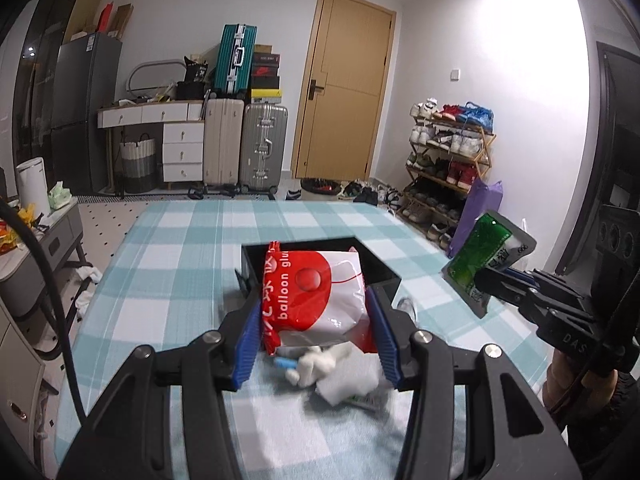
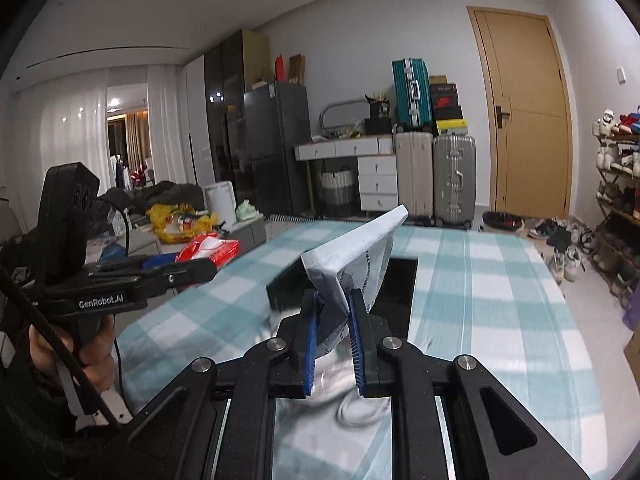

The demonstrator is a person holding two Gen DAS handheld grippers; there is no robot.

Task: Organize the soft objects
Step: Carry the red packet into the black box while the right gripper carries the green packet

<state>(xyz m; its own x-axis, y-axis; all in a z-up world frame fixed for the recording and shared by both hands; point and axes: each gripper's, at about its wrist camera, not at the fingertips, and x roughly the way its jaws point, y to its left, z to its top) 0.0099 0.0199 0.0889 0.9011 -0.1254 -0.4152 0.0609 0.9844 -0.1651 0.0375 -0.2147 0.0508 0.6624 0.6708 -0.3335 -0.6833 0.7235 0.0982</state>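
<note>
Bare checked tablecloth [image 1: 172, 248] across the frame's left and far middle, black box [image 1: 380, 264] walling the centre, white clutter [image 1: 340, 376] at lower centre, green sachet [image 1: 480, 256] hanging at right.

Box [image 1: 384, 268] sits mid-worktop [image 1: 180, 248], balloon packet [image 1: 316, 296] held over its near edge, loose bits [image 1: 332, 368] in front (kinda blurry), sachet [image 1: 480, 260] up off to the right.
</note>
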